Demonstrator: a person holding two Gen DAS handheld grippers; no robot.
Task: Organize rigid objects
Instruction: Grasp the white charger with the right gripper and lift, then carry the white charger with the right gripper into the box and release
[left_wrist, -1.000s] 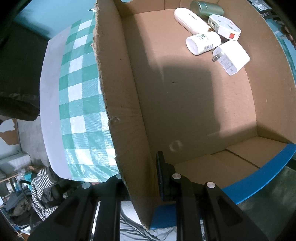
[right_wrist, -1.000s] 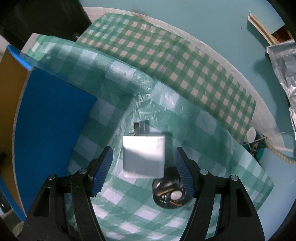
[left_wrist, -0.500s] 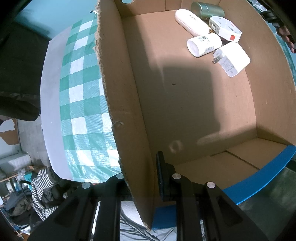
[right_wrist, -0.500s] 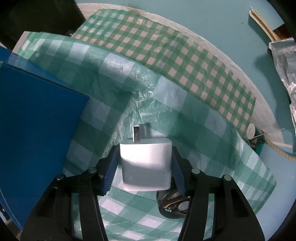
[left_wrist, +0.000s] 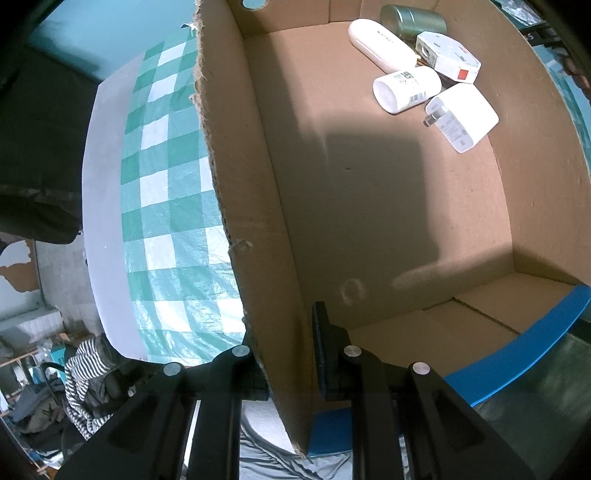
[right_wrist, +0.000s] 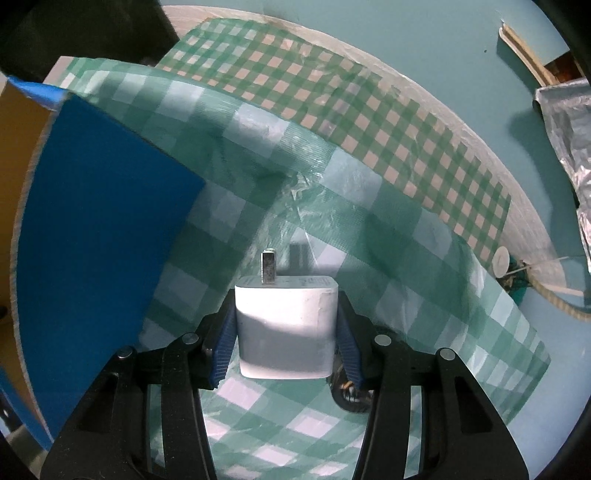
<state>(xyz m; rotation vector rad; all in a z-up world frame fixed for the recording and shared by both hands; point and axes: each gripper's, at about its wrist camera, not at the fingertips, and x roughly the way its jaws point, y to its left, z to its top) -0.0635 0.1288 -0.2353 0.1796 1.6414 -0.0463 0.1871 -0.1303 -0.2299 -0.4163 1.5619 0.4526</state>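
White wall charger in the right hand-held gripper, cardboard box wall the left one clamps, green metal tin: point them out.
White wall charger (right_wrist: 286, 325): right wrist view, front face.
Cardboard box wall (left_wrist: 240, 184): left wrist view, torn side panel.
Green metal tin (left_wrist: 412, 20): left wrist view, curved side.

The left gripper is showing matte black angular arms with round silver screws and dark ribbed pads; the right gripper is showing the same black arms and silver screws, its fingers wearing blue ribbed pads
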